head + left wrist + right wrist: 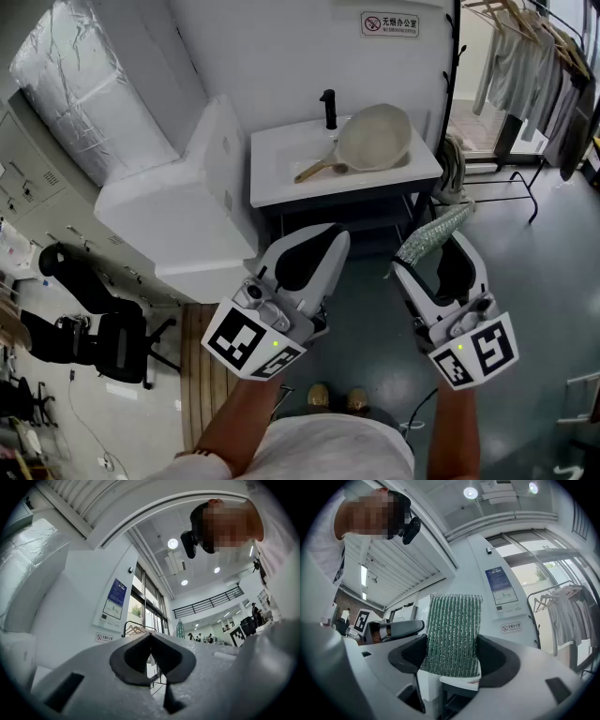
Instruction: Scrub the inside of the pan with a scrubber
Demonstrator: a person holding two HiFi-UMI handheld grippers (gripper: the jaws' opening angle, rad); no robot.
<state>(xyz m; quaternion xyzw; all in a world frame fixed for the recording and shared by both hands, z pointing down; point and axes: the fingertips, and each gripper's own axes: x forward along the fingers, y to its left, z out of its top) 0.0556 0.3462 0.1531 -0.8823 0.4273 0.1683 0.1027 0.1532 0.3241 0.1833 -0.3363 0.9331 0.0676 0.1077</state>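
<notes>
A beige pan [373, 137] with a wooden handle lies in the white sink [281, 164] at the far side of the room, well away from both grippers. My right gripper [433, 246] is shut on a green ribbed scrubber [433, 234], which stands up between the jaws in the right gripper view, scrubber [453, 634]. My left gripper [323, 246] is shut with nothing in it; its dark pads meet in the left gripper view [151, 660]. Both grippers are held low, near the person's body.
A black tap [328, 109] stands at the sink's back edge. A large white block [178, 211] sits left of the sink. A clothes rack [539, 66] with garments stands at the right. A black office chair [89, 314] is at the left.
</notes>
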